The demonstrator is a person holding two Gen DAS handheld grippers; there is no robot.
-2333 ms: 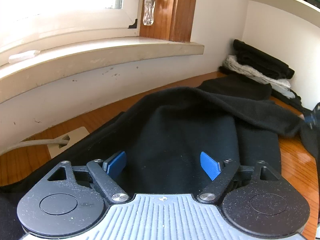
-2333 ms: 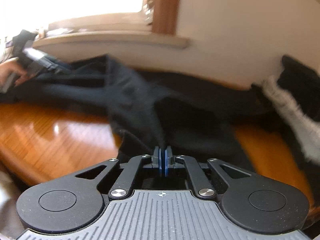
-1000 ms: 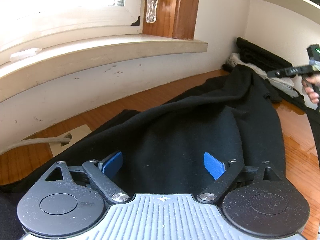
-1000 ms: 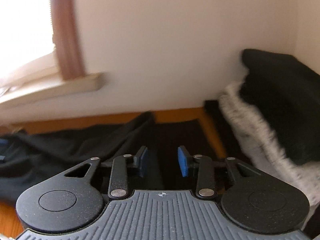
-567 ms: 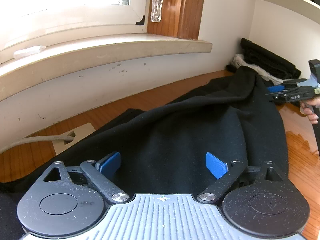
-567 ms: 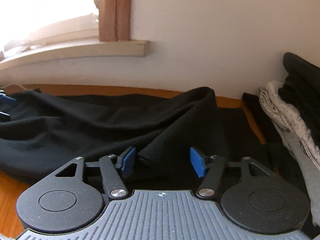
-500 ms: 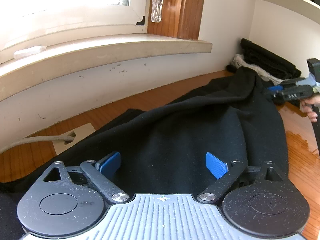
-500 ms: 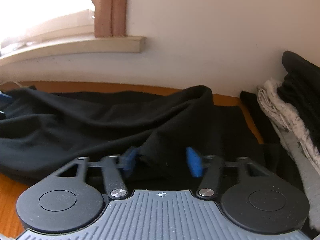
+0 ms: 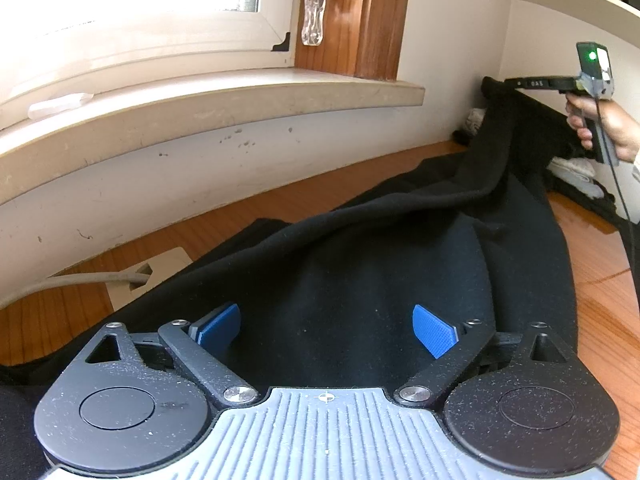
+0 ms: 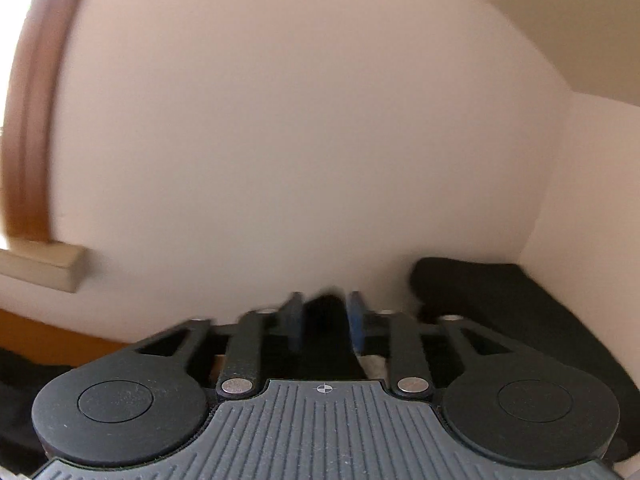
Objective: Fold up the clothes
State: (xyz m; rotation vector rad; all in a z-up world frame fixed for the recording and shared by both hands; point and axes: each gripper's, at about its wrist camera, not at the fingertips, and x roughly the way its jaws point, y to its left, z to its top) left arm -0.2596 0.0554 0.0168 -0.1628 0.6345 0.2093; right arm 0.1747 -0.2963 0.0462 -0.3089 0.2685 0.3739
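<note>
A black garment [image 9: 360,280] lies spread on the wooden table [image 9: 600,312]. My left gripper [image 9: 326,330] hovers low over its near part, its blue pads [image 9: 434,336] wide apart and open, gripping nothing. At the far right a hand carries my right gripper [image 9: 516,83], and the garment's far end hangs lifted from its tip. In the blurred right wrist view, a bunch of the black garment [image 10: 325,320] fills the gap between the right gripper's [image 10: 324,312] pads, which press on it. Its jaws are opening.
A stack of folded clothes [image 10: 500,312] sits in the back right corner under a white shelf [image 10: 572,20]. A window sill [image 9: 200,104] juts out over the table's back edge. A grey cable runs into a beige floor plate [image 9: 148,276] at the left.
The right gripper closed on the garment's far end and lifted it up off the table, tilting upward toward the wall. The left gripper stayed in place, open.
</note>
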